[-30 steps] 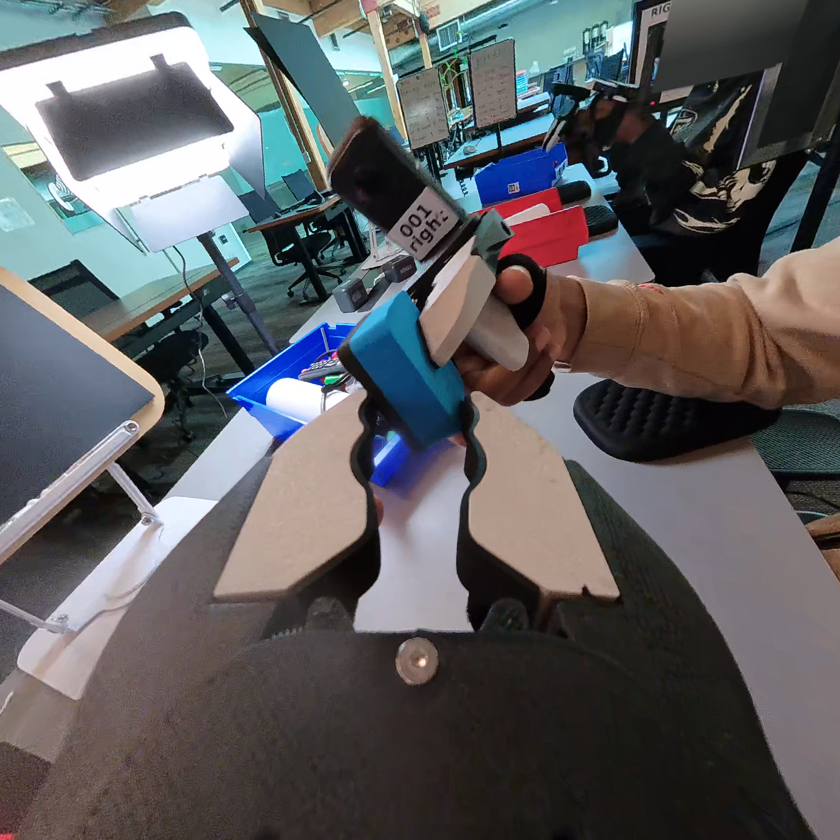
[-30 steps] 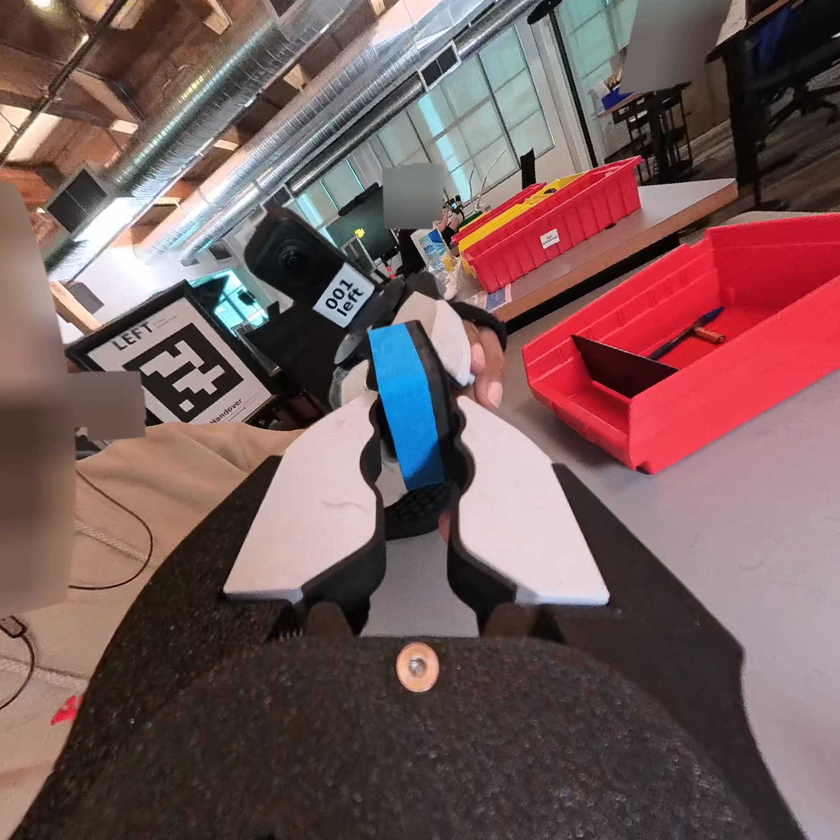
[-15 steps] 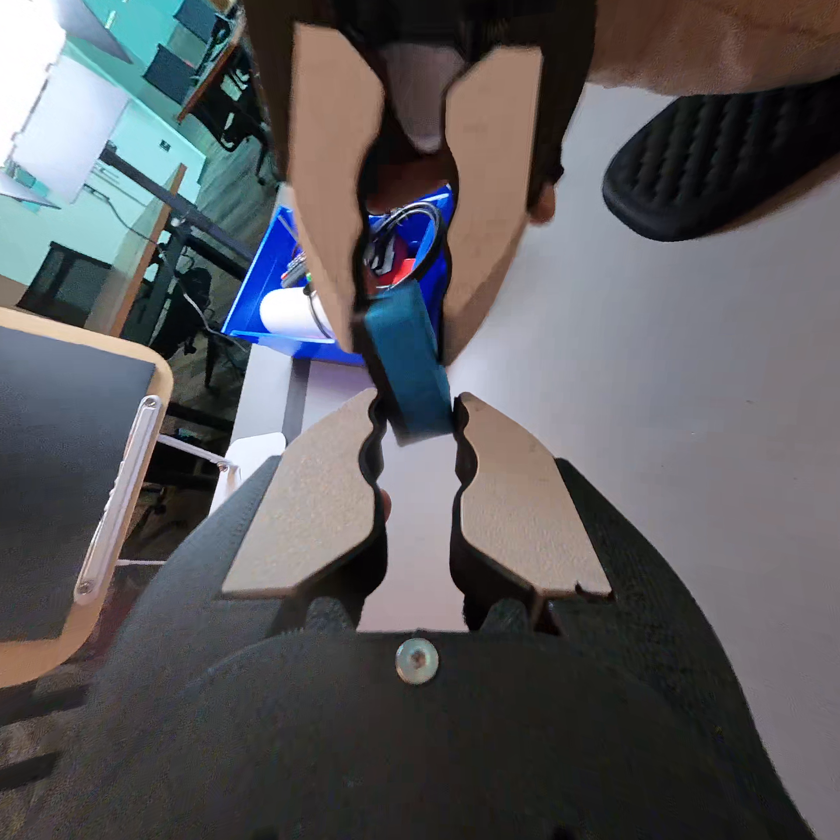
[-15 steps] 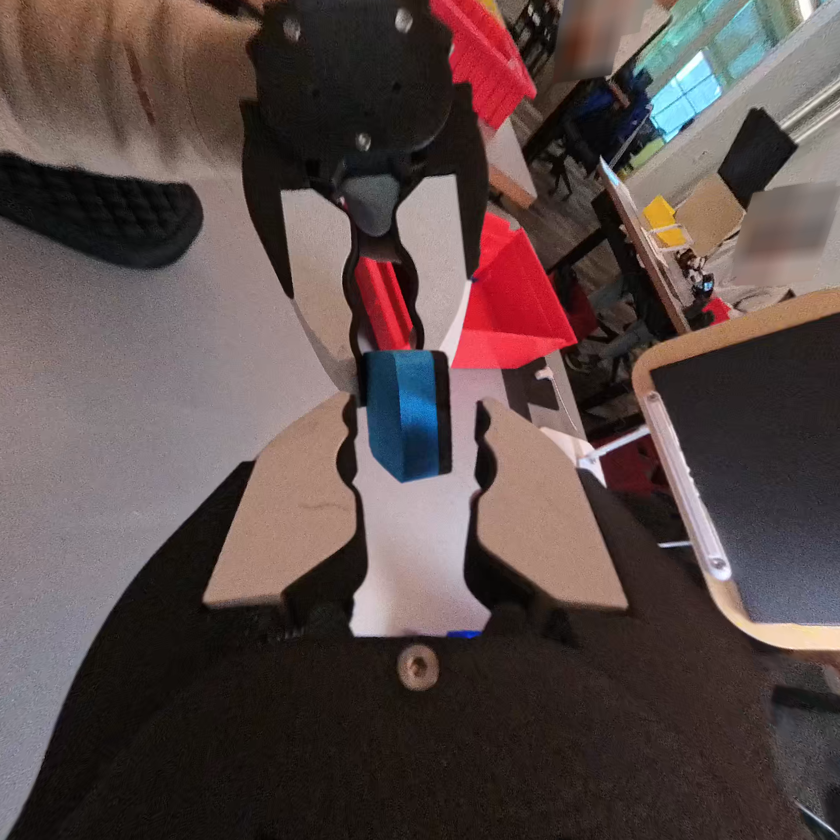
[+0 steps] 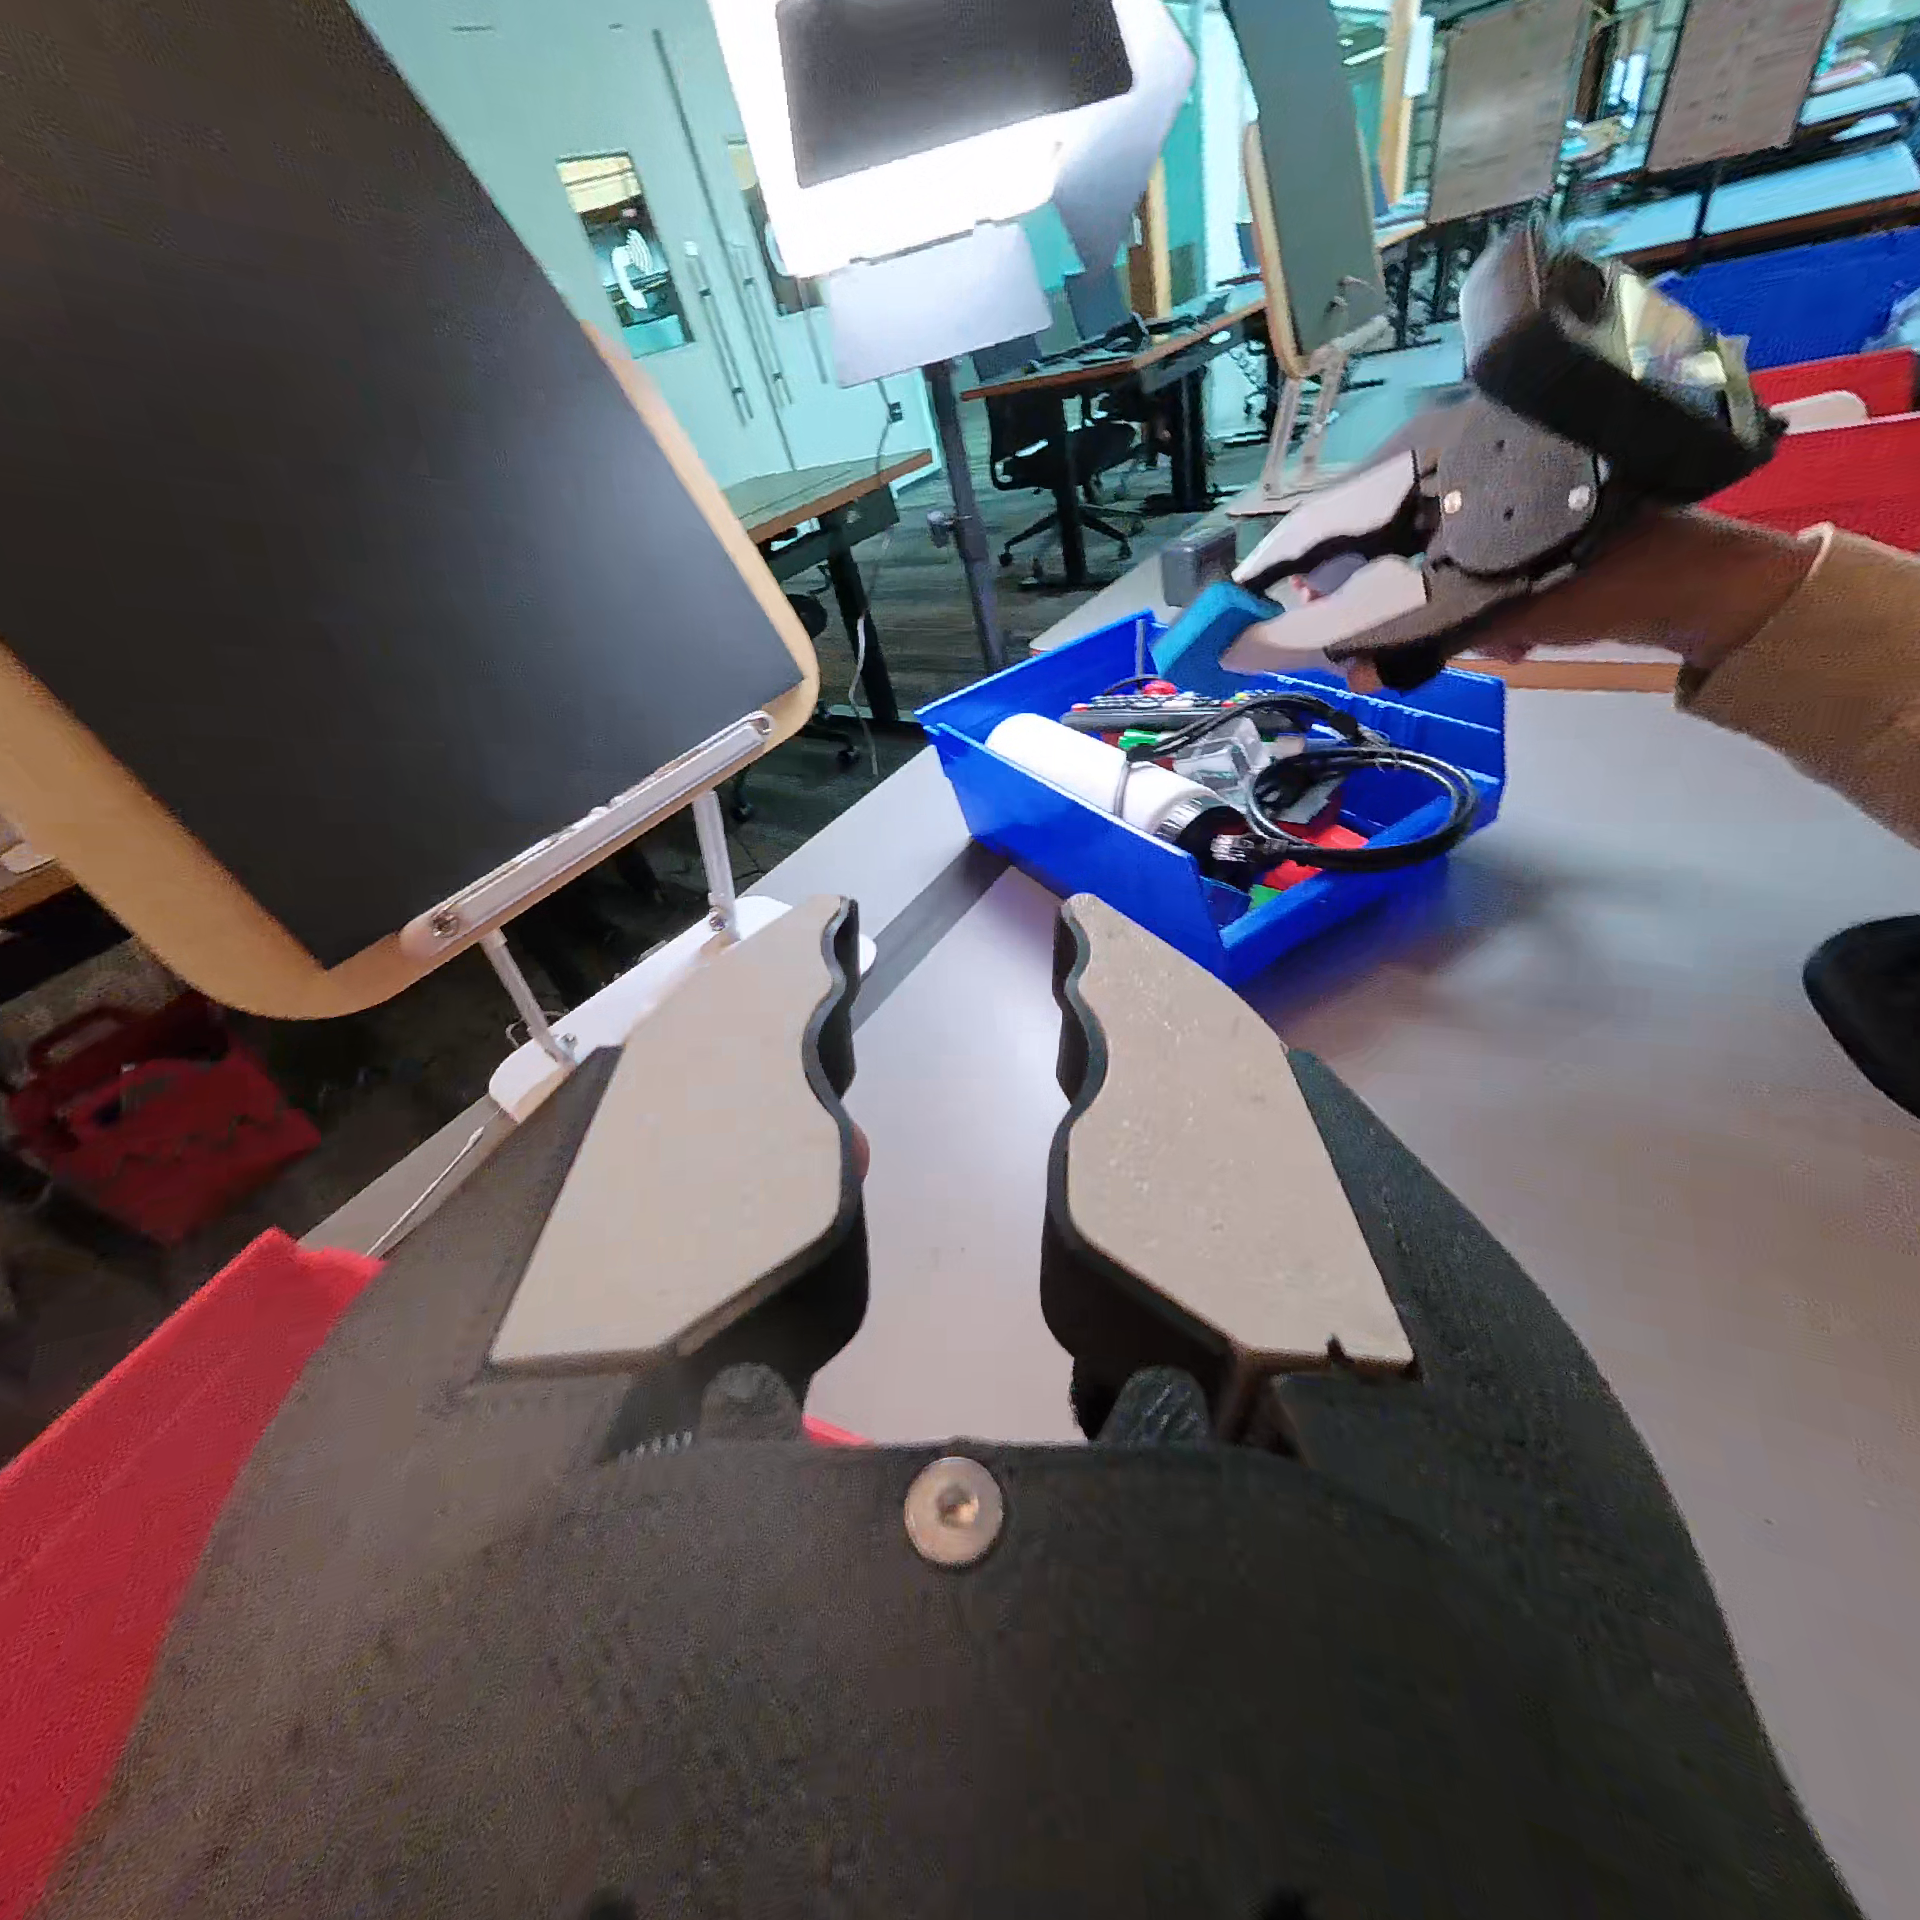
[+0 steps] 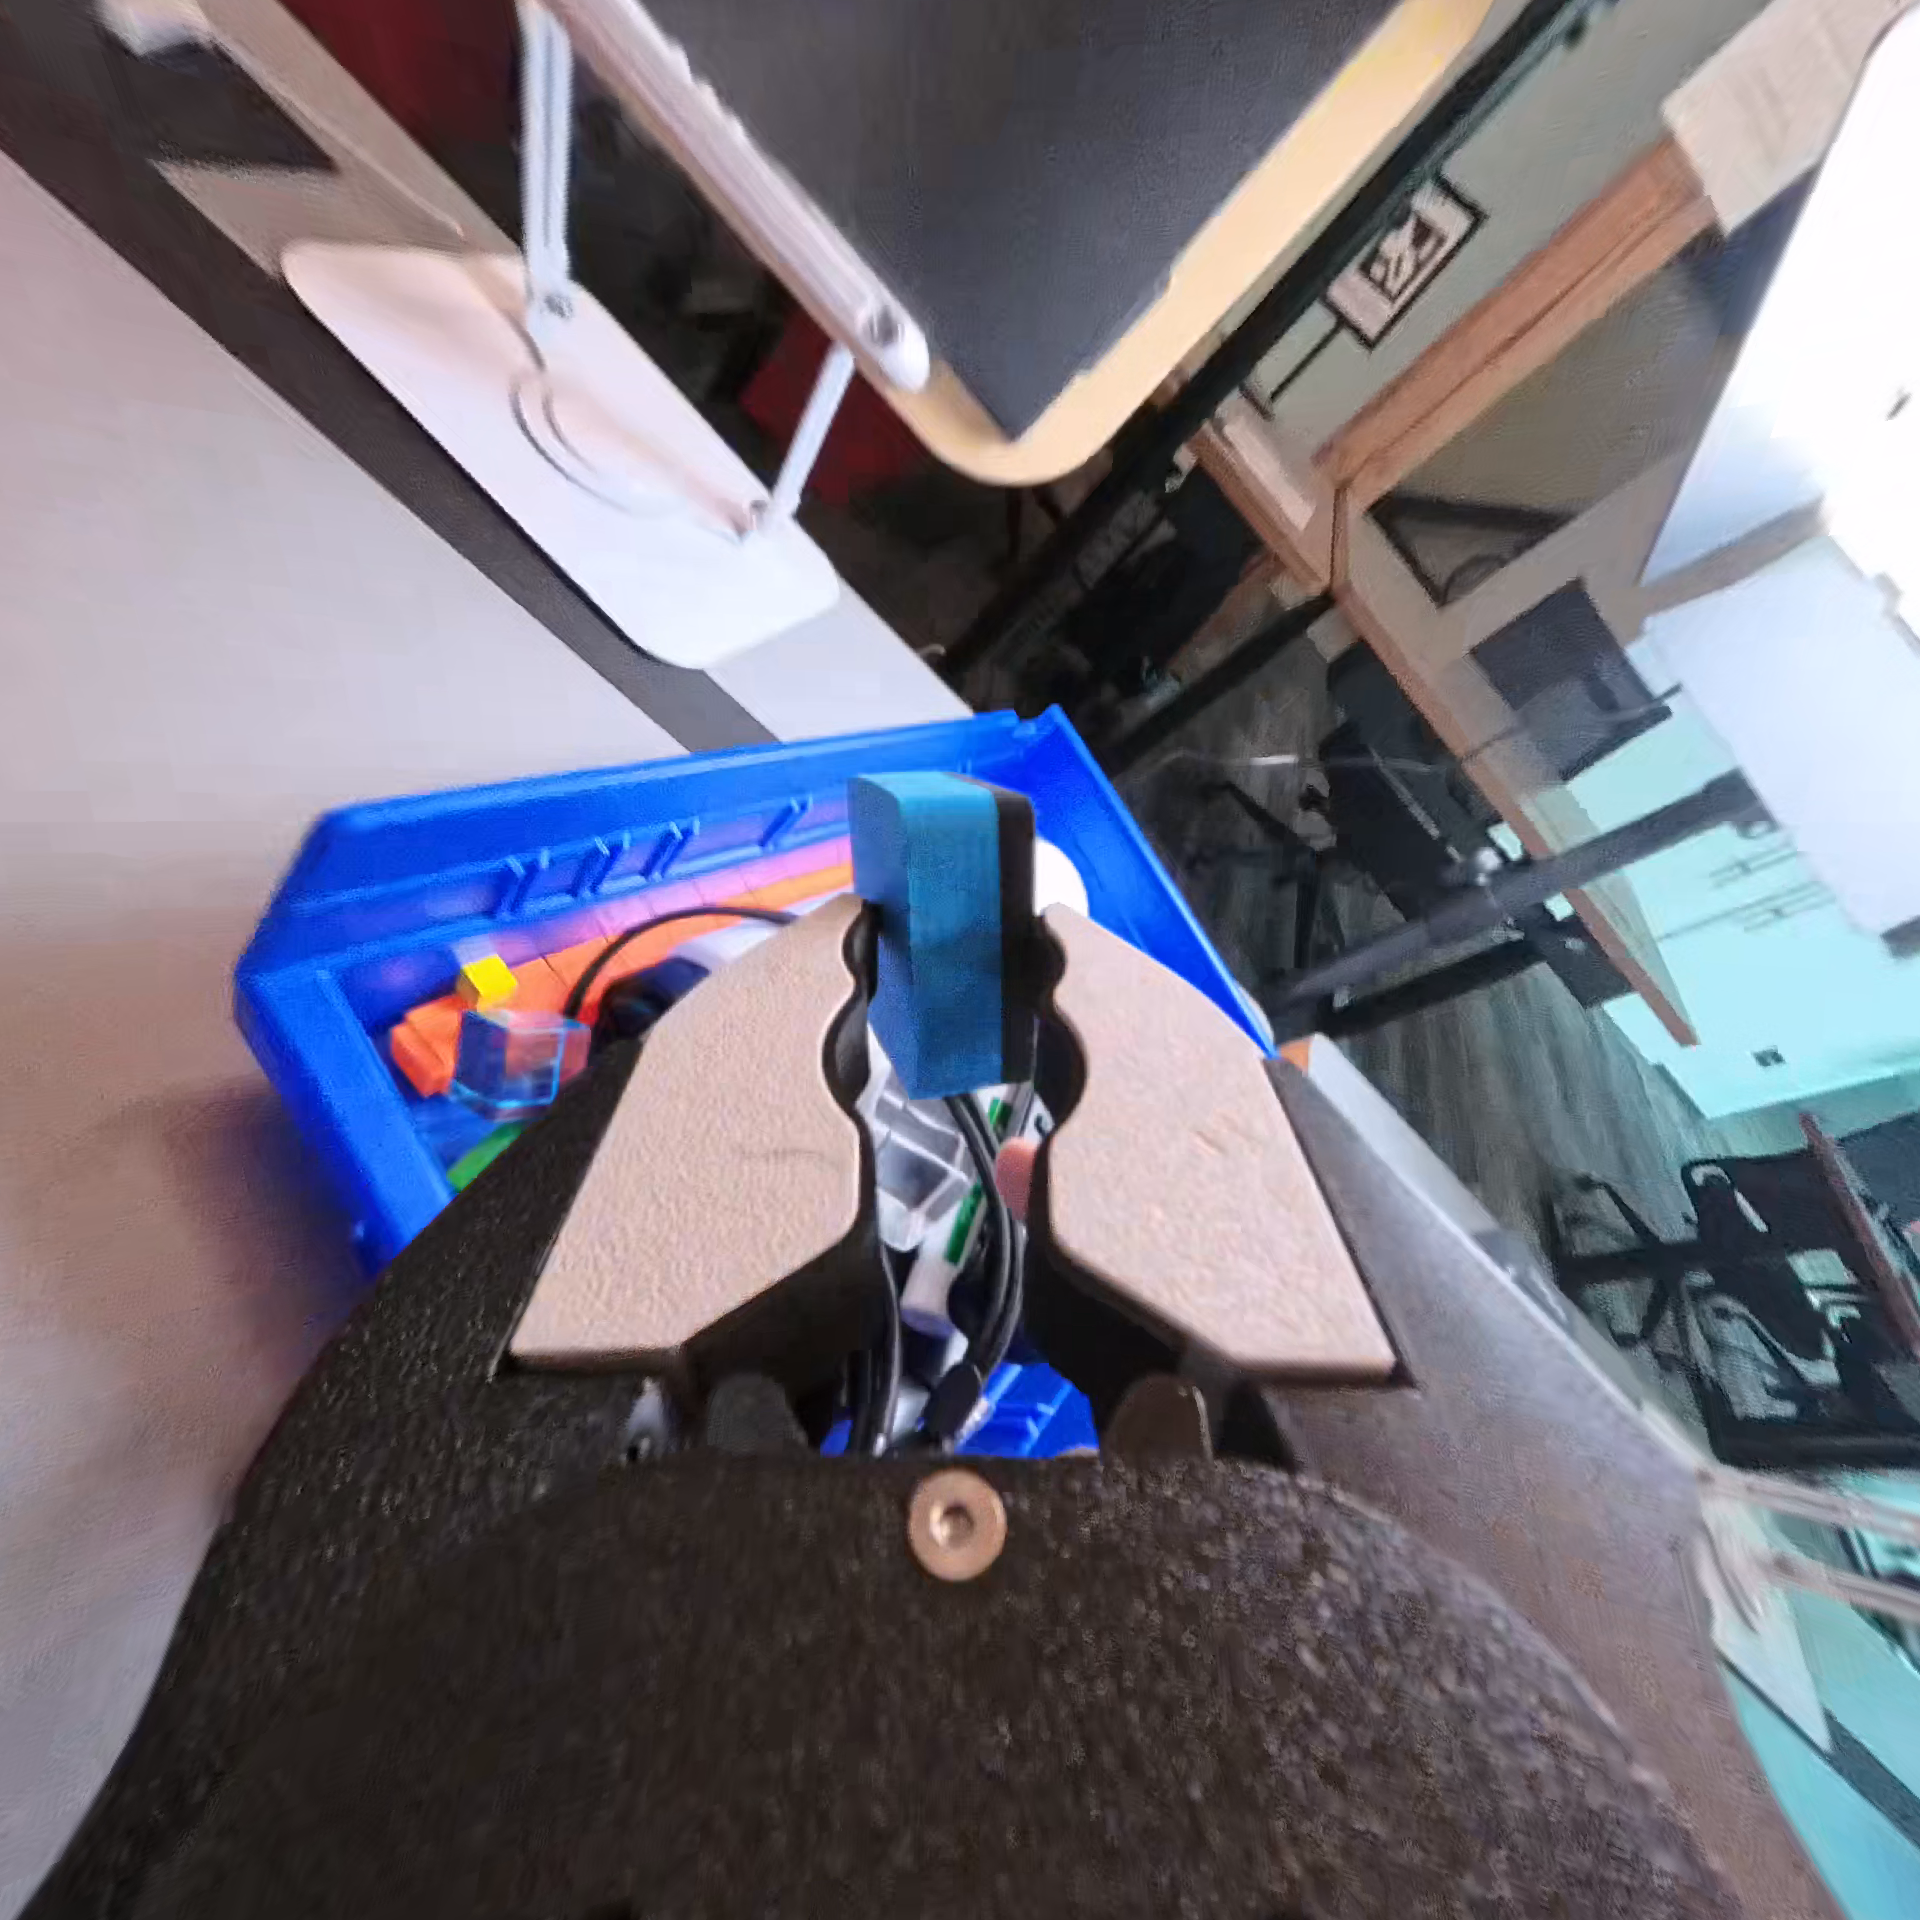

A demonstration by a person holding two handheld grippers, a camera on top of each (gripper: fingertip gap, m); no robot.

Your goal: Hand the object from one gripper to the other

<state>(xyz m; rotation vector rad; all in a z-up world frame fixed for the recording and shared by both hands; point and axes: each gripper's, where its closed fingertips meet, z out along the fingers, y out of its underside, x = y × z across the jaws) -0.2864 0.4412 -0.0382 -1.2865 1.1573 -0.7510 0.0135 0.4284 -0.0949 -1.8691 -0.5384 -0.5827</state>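
Observation:
The object is a blue foam block with a black backing [image 6: 935, 883]. My right gripper [image 6: 954, 925] is shut on it, with the block sticking out upright past the fingertips. In the left wrist view the right gripper [image 5: 1242, 613] holds the block [image 5: 1205, 629] in the air above the far side of a blue bin [image 5: 1091, 862]. My left gripper [image 5: 956, 925] is open and empty, low over the grey table [image 5: 1558, 1143], near the bin's front corner and well apart from the block.
The blue bin [image 6: 332, 1049] holds a white roll [image 5: 1081, 769], a black cable [image 5: 1382, 831] and small coloured parts. A black board on a white stand [image 5: 312, 468] rises at the left table edge. A red bin [image 5: 125, 1507] lies by my left gripper. A black pad [image 5: 1870, 997] lies at the right. The tips of one gripper are about 30 centimeters away from the tips of the other.
The left gripper held the block and the right jaws stood open around it. Now the right gripper is shut on it, the left has opened, and the grippers have moved apart.

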